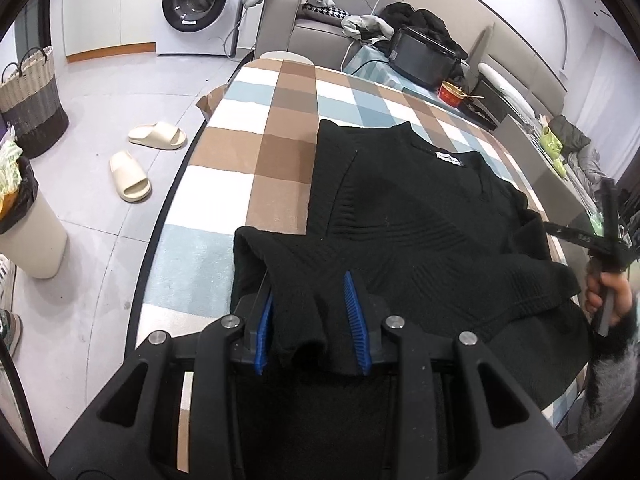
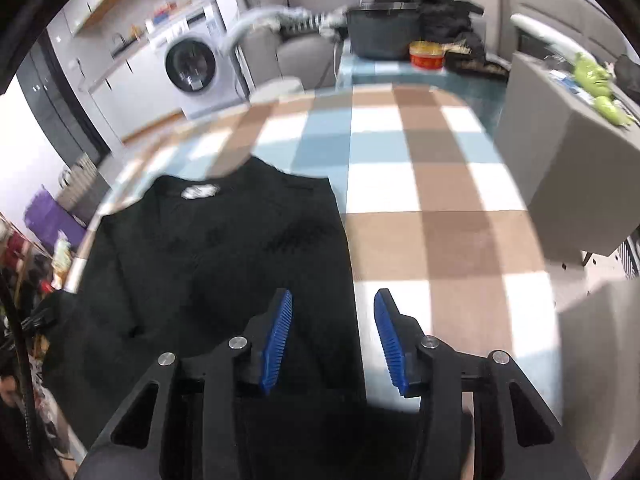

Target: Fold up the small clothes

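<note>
so there's one black ribbed knit sweater (image 1: pixel 400 216) lying on the table with the brown, white and pale blue checked cloth (image 1: pixel 256 128), neckline and white label pointing toward the far end, and its near left sleeve is lifted and bunched between the blue ribbed pads of the left gripper (image 1: pixel 312 320), which is clamped onto that fabric. The right gripper (image 2: pixel 332 336) sits spread apart with nothing pinched, its left pad over the sweater's right edge and its right pad over bare cloth. Loads of open checked cloth to the sweater's right and beyond the collar, less on the left where the rounded table edge is close. Far end is crowded: one black tub (image 1: pixel 424 56), one red bowl (image 1: pixel 452 92). On the floor, two cream slide sandals (image 1: pixel 132 176), one woven basket (image 1: pixel 32 100), one white bin (image 1: pixel 28 232), and one white washing machine (image 1: pixel 196 4) at the back
</note>
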{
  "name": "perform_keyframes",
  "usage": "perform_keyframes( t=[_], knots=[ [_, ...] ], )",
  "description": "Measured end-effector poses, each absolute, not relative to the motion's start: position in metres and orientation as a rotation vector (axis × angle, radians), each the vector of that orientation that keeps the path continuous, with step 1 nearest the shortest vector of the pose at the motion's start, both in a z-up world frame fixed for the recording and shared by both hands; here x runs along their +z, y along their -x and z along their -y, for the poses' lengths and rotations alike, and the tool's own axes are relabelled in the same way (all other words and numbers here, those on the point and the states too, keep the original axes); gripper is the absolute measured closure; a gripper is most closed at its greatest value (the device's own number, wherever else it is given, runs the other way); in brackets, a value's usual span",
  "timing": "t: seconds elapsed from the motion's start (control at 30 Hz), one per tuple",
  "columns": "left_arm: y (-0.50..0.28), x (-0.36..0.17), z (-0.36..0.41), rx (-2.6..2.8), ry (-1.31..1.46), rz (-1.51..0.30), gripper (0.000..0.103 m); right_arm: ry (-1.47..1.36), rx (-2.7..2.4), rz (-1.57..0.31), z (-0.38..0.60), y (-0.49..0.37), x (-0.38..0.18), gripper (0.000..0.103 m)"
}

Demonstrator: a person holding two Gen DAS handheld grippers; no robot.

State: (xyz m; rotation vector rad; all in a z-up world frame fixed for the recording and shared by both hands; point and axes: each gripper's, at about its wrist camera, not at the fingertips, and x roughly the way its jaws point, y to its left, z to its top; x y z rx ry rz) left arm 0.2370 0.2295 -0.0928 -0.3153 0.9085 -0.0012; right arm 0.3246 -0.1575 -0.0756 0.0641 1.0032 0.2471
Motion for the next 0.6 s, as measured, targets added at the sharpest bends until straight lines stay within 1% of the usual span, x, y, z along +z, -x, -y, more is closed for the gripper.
perform_keyframes(
  t=[0.1,0.2,0.23,0.27,0.3,0.33,0.47,0.5,0.6],
  knots=[
    [-0.244,-0.098,-0.225,-0.013,0.32,-0.917,0.074,-0.014,0.267,-1.065,0.147,-0.342,-0.088,0.058],
    [-0.25,-0.101,-0.22,-0.026,0.311,-0.922,0.074,0.051,0.283,-1.058,0.136,-0.342,-0.095,0.059],
    [-0.252,-0.102,-0.219,-0.03,0.309,-0.925,0.074,0.076,0.284,-1.057,0.132,-0.34,-0.099,0.072],
    [-0.253,-0.103,-0.217,-0.031,0.304,-0.928,0.074,0.101,0.279,-1.062,0.13,-0.341,-0.103,0.083],
    [-0.255,-0.104,-0.216,-0.031,0.299,-0.93,0.074,0.119,0.264,-1.06,0.129,-0.341,-0.105,0.093],
    [-0.255,-0.105,-0.215,-0.032,0.296,-0.932,0.074,0.13,0.258,-1.043,0.13,-0.34,-0.104,0.098],
    [-0.255,-0.107,-0.218,-0.028,0.304,-0.932,0.074,0.031,0.235,-0.964,0.15,-0.333,-0.092,0.099],
    [-0.254,-0.107,-0.219,-0.024,0.308,-0.933,0.074,-0.027,0.214,-0.972,0.161,-0.336,-0.093,0.099],
    [-0.251,-0.108,-0.224,-0.009,0.316,-0.939,0.074,-0.087,0.182,-1.016,0.175,-0.344,-0.101,0.098]
  ],
)
